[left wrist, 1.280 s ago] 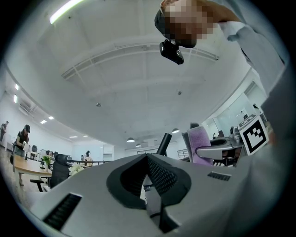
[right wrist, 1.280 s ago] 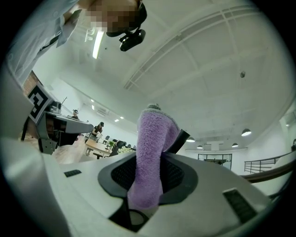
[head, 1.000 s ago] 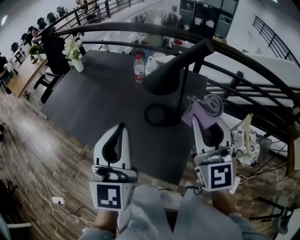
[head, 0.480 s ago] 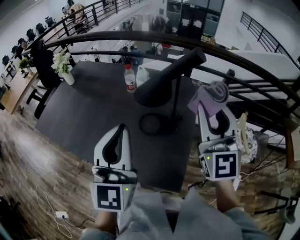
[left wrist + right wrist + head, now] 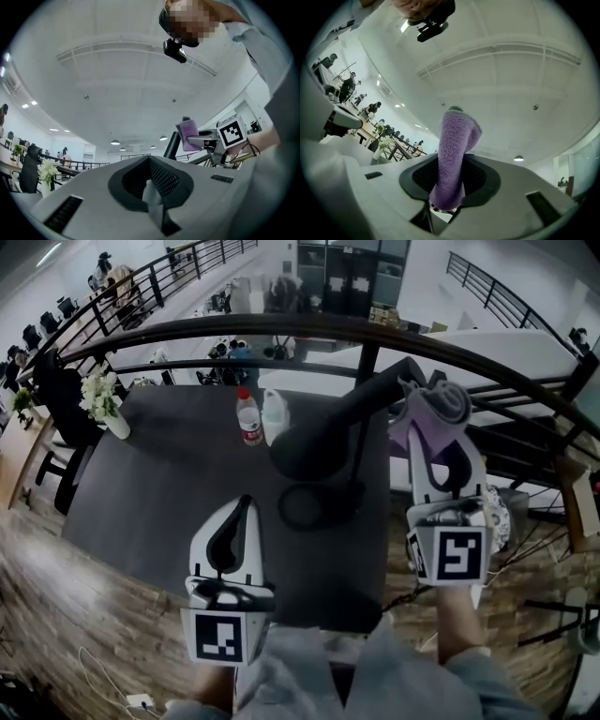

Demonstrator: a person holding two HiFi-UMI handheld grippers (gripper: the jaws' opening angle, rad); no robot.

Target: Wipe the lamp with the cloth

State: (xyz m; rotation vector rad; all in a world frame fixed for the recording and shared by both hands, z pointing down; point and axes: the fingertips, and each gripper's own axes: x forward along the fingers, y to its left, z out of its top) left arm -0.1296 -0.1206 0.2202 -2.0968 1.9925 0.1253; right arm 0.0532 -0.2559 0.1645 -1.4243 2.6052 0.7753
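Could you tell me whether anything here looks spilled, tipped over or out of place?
Nothing stands out: the lamp, the two bottles and the flower vase all stand upright on the table, with no spill visible. The right hand-held gripper holds the cloth.

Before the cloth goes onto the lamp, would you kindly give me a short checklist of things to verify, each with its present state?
1. Grip on the cloth: ok. The right gripper is shut on it.
2. Contact between cloth and lamp: cannot tell. In the head view the cloth sits by the lamp's upper end.
3. The left gripper free: ok. Jaws together, nothing between them.
4. Lamp steady: ok. Its base lies flat on the table.
5. Room beside the shade: not ok. Two bottles stand close to it.
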